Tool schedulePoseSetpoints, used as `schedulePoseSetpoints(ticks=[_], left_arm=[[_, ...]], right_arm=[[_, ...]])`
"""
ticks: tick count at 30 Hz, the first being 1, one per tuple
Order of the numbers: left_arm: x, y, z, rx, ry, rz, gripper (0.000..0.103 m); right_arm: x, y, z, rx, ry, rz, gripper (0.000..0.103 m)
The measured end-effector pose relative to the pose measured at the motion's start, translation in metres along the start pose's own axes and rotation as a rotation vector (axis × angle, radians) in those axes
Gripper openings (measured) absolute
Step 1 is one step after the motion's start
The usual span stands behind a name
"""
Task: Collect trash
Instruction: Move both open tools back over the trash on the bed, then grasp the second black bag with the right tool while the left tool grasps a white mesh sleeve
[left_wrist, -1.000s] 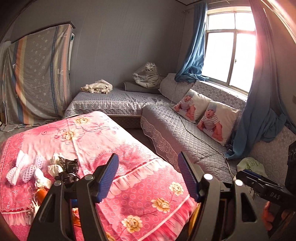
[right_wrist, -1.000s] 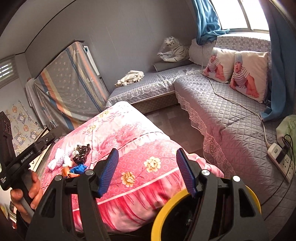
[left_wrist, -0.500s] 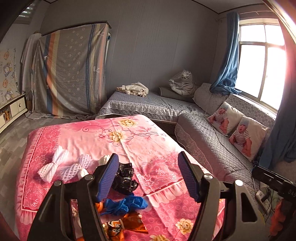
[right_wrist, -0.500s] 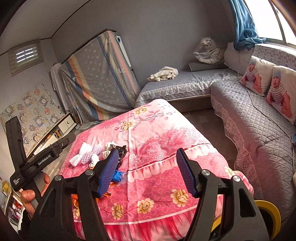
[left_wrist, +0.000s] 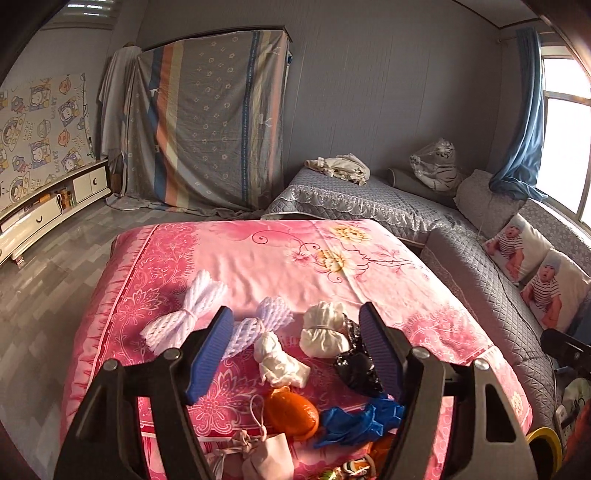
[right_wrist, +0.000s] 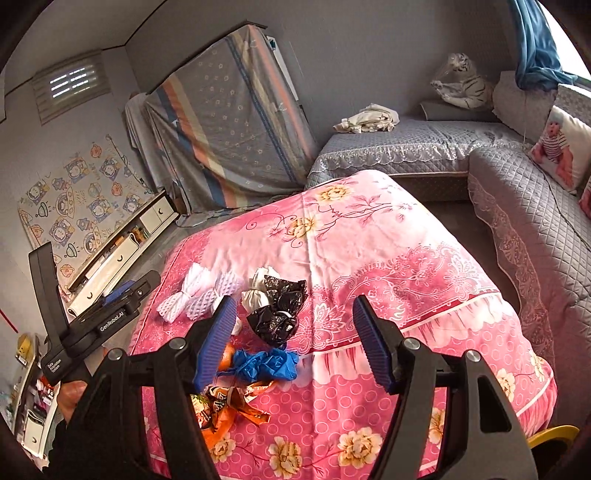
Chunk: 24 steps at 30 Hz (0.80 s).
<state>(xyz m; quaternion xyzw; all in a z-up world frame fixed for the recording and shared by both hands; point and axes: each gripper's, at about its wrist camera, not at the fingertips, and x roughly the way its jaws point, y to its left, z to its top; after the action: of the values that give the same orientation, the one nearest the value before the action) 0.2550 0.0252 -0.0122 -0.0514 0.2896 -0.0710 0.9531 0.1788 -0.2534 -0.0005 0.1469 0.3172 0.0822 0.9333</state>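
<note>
Trash lies in a loose heap on the pink flowered cover (left_wrist: 295, 266) (right_wrist: 369, 243): white foam nets (left_wrist: 184, 314) (right_wrist: 195, 291), tied white bags (left_wrist: 323, 328) (right_wrist: 255, 295), crumpled black plastic (left_wrist: 356, 365) (right_wrist: 277, 314), an orange ball (left_wrist: 291, 410), a blue glove (left_wrist: 354, 417) (right_wrist: 266, 363), orange wrappers (right_wrist: 229, 410). My left gripper (left_wrist: 297, 354) is open and empty above the heap, also seen from the right wrist (right_wrist: 122, 291). My right gripper (right_wrist: 291, 341) is open and empty over the black plastic and glove.
A grey quilted sofa (left_wrist: 480, 266) (right_wrist: 535, 206) wraps the back and right, with baby-print cushions (left_wrist: 528, 254) and a plush tiger (left_wrist: 436, 166). A striped sheet covers furniture (left_wrist: 210, 122) at the back. A low white cabinet (left_wrist: 40, 218) runs along the left. A yellow bin rim (left_wrist: 546, 446) (right_wrist: 554, 434) sits at lower right.
Both grippers swung left from the sofa and cover's corner toward the trash heap and closed in on it. The heap now sits between both pairs of open fingers.
</note>
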Motion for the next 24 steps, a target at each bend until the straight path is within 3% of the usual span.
schedulePoseSetpoints(ticks=[14, 24], left_arm=[[0.085, 0.052, -0.019, -0.064, 0.128, 0.107, 0.067], [0.119, 0.068, -0.026, -0.081, 0.178, 0.124, 0.067]], right_arm=[[0.124, 0.025, -0.01, -0.045, 0.203, 0.017, 0.062], [0.174, 0.029, -0.02, -0.072, 0.289, 0.004, 0.062]])
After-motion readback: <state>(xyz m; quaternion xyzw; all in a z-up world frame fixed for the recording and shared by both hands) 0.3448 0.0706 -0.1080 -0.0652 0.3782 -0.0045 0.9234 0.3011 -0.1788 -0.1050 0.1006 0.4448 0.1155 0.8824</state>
